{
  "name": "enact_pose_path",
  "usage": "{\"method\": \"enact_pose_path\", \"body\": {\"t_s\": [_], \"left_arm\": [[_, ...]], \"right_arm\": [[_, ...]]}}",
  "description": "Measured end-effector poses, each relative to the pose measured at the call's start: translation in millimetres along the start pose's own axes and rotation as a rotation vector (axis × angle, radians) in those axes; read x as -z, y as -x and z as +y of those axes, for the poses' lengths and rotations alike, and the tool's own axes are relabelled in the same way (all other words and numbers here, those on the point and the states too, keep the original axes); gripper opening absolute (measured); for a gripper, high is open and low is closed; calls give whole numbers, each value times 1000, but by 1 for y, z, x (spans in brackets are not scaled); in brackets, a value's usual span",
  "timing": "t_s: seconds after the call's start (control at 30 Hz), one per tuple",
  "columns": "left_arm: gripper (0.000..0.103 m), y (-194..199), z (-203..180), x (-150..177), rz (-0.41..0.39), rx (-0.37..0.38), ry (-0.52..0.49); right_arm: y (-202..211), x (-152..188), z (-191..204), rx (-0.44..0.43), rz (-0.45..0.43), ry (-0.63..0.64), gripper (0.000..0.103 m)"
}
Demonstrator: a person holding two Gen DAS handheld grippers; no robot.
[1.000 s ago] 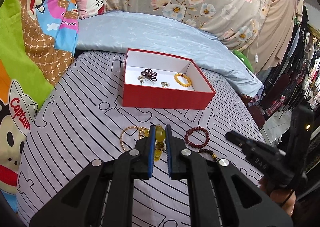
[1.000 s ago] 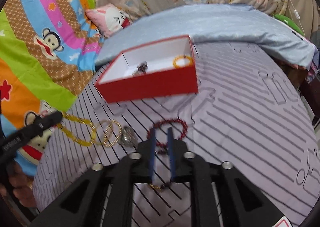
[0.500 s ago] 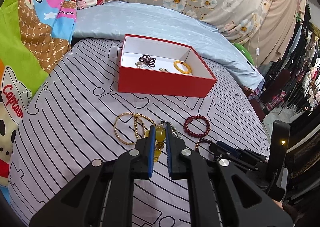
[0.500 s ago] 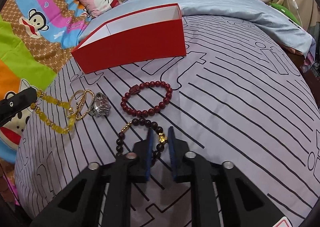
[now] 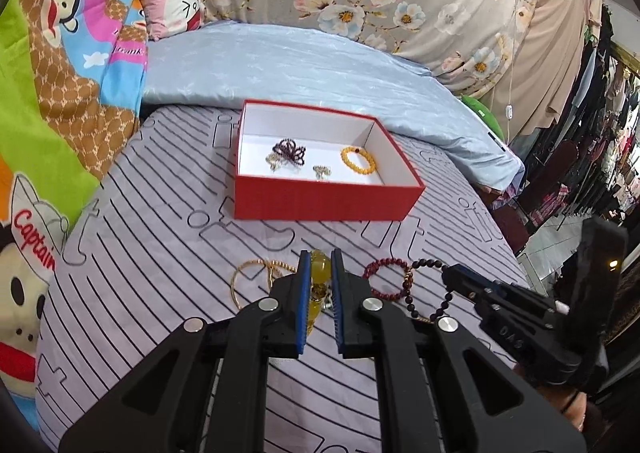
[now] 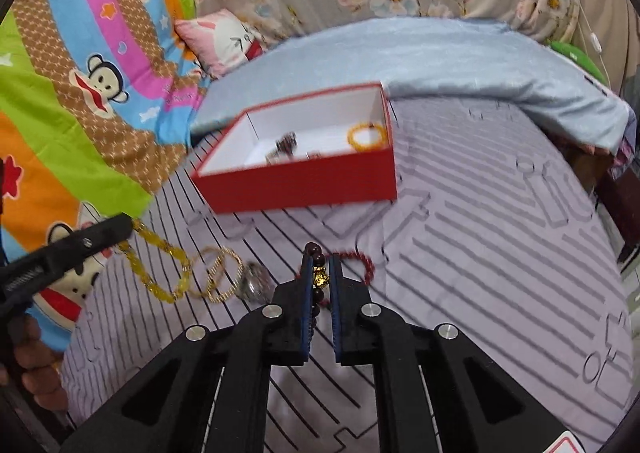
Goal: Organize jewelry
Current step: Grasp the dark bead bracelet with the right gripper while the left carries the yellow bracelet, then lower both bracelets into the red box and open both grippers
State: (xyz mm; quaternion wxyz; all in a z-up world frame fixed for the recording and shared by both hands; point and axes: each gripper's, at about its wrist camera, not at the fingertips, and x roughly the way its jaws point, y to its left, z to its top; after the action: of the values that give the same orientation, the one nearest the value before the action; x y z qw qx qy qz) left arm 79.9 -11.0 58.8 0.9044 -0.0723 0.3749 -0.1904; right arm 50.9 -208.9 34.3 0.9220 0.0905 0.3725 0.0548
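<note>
Meanwhile, the left gripper (image 5: 319,259) is clenching a yellow bead strand (image 5: 320,268), and the right gripper (image 6: 321,280) is pinching a dark bead bracelet (image 6: 316,251) at its gold charm, both lifting off the striped sheet (image 6: 500,253). Far ahead, the red box (image 5: 320,200) is sitting open, holding a yellow bracelet (image 5: 358,160) toward its right wall and a dark beaded piece (image 5: 289,151) left. Gold bangles (image 5: 252,281) and a red bracelet (image 5: 386,279) are lying near the grippers, while bare sheet is stretching between them and the box's near edge.
</note>
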Motion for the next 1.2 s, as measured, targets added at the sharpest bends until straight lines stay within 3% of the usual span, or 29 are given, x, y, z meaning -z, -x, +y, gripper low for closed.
{"method": "enact_pose_path", "body": {"t_s": [0.27, 0.53, 0.77, 1.1, 1.13, 1.2], "left_arm": [[9, -3, -7, -51, -61, 19, -37], [9, -41, -18, -104, -86, 14, -77], [9, -95, -13, -120, -39, -8, -73], [10, -149, 9, -110, 44, -37, -43], [11, -150, 10, -109, 37, -55, -47], [35, -149, 12, -110, 29, -81, -49]], "right_arm": [[13, -61, 11, -53, -106, 42, 7], [-28, -115, 13, -44, -120, 60, 7], [-79, -125, 3, -35, -68, 33, 7], [-125, -114, -10, -6, -1, 26, 9], [-124, -113, -10, 9, -9, 26, 15], [-120, -113, -12, 26, -27, 22, 24]]}}
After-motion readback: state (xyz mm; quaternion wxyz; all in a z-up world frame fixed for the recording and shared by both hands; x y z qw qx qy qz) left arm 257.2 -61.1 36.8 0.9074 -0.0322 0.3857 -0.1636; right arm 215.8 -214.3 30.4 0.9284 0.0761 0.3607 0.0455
